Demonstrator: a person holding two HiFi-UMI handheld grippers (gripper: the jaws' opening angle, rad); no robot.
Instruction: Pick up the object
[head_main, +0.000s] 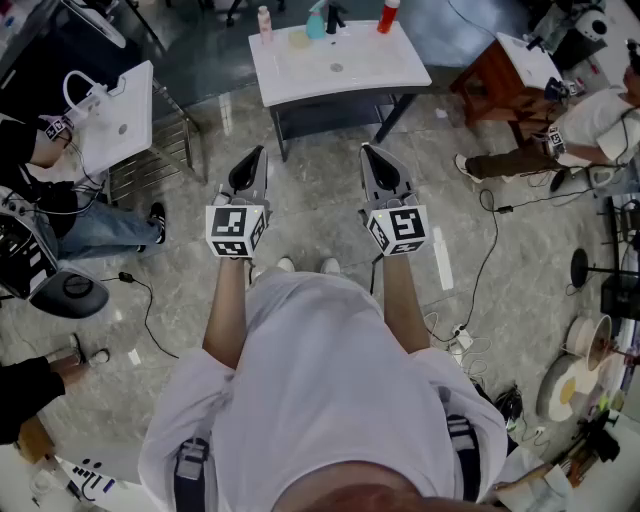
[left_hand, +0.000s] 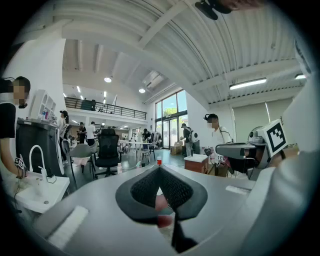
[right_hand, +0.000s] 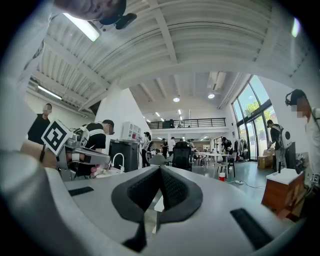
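A white sink-top table (head_main: 400, 70) stands ahead of me on the stone floor. At its far edge stand a pink bottle (head_main: 264, 22), a teal bottle (head_main: 316, 22) and a red bottle (head_main: 388, 14). A pale yellow item (head_main: 299, 40) lies near them. My left gripper (head_main: 257, 152) and right gripper (head_main: 367, 149) are held side by side at waist height, short of the table's front edge and pointing towards it. Both are shut with nothing between the jaws. Over the shut tips of the left gripper (left_hand: 159, 168) shows the red bottle (left_hand: 159, 161). The right gripper (right_hand: 160, 167) looks across the hall.
A second white sink stand (head_main: 125, 125) is at the left with a seated person (head_main: 40, 190) beside it. A wooden table (head_main: 495, 85) and another seated person (head_main: 590, 125) are at the right. Cables (head_main: 480, 280) trail on the floor, and a black stool (head_main: 70, 295) stands at the left.
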